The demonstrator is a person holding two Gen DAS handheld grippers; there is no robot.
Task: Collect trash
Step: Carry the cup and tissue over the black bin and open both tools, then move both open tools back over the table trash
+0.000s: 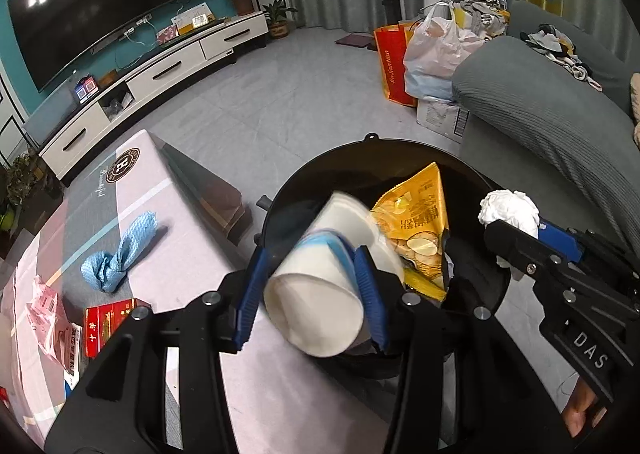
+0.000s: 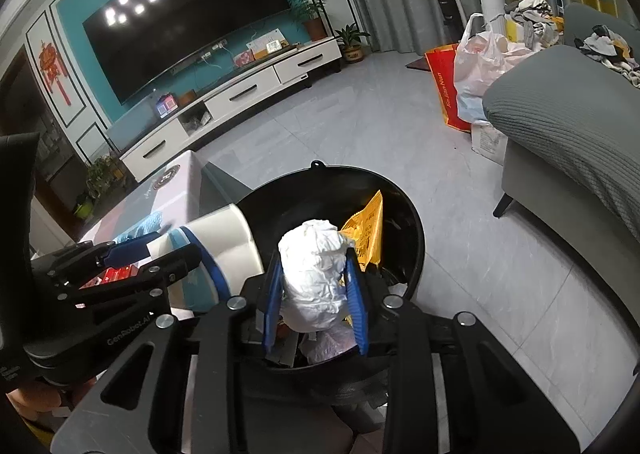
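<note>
1. The black trash bin [image 1: 280,210] stands on the floor, its rim just beside the table [image 1: 192,222] edge. Its mouth is wide, but a yellow snack bag [image 1: 420,222] stands upright inside and fills part of it. The open dark area toward the table side looks like the freest drop zone. The sofa [image 1: 560,126] lies close on the far side, so room for sideways swings is likely tight.

2. The paper cup [image 1: 320,294] lies tilted between the blue pads of the left gripper [image 1: 312,294], over the bin. The left pad appears to stand slightly clear, so the jaws look parted around the cup, not clamped. The cup is probably light, thin-walled and easily crushed; a gentle hold across the body suits it.

3. The crumpled white paper wad [image 2: 316,274] sits between the fingers of the right gripper [image 2: 316,294], above the bin. Whether the pads press it cannot be told. It is likely soft, nearly weightless and springy, so it may cling to a pad.

4. Small litter remains on the table: a blue cloth [image 1: 120,250], a red box [image 1: 108,326] and a pink wrapper [image 1: 48,314].
</note>
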